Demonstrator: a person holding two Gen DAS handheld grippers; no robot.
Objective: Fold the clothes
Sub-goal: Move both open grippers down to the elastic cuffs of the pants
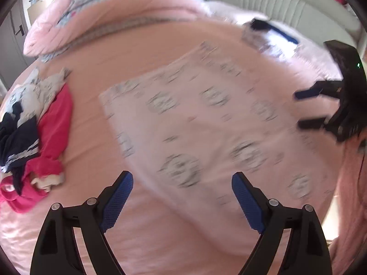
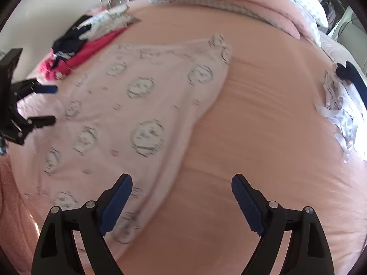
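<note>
Blue-padded fingers of the left tool [image 1: 182,202] are spread wide and released, nothing between them, hovering above the near edge of the pale pink printed garment [image 1: 201,123]. Right tool [image 2: 182,204] is the same: spread apart, empty, its left finger over the garment's near right edge, its right finger over bare sheet. In the left wrist view the right tool shows at the right edge, fingers parted, above the garment's right side; in the right wrist view the left tool shows at the left edge, also parted, above the garment's left side.

Garment lies spread flat on the pink bed sheet [image 2: 263,137], grey round face prints all over, long side running from near right to far left; frames are motion-blurred so the print detail is unclear.

Left of the garment, a heap of unfolded clothes [image 1: 34,137]: magenta, navy and white printed pieces, touching each other, just beside the garment's far left corner. Far right on the bed, a small pile of white and dark blue clothes [image 2: 341,105], well apart from the garment. Pink quilt [image 1: 103,18] bunched along the far side.
</note>
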